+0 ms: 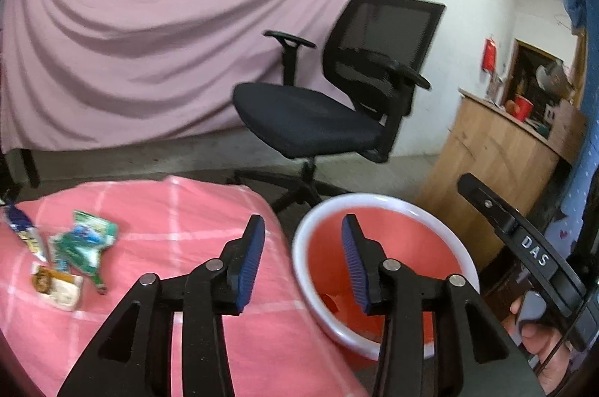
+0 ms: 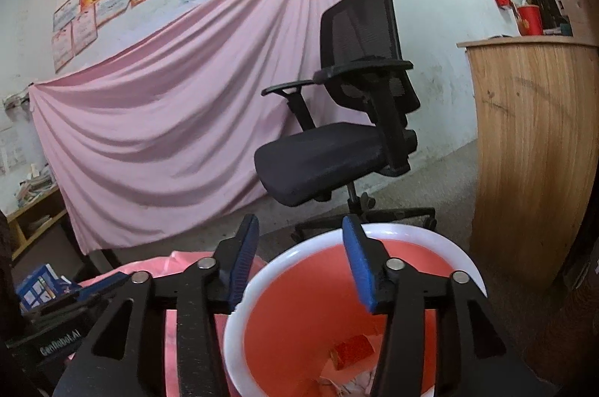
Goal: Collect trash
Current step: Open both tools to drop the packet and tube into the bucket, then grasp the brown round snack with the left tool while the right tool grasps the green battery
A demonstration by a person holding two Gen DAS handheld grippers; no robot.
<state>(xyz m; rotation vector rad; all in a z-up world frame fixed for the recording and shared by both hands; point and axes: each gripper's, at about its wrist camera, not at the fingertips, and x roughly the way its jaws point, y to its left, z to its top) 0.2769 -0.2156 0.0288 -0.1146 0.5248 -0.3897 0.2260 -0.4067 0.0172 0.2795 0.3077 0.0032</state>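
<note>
Both the left gripper (image 1: 303,260) and the right gripper (image 2: 301,260) stand parted and empty over the red bin (image 1: 299,239). The remaining wrappers (image 1: 80,245) lie on the pink checked cloth (image 1: 157,209) — light, crinkly, likely slippery. They are best pinched at a raised crumpled edge, not pressed flat.

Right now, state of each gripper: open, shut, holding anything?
Left gripper: jaws open, nothing between them, over the edge of the pink bin.
Right gripper: jaws open, empty, above the bin.

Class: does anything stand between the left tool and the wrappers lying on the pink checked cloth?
Nothing visible does. The crumpled wrappers lie on open pink checked cloth, left of the empty left tool.
</note>
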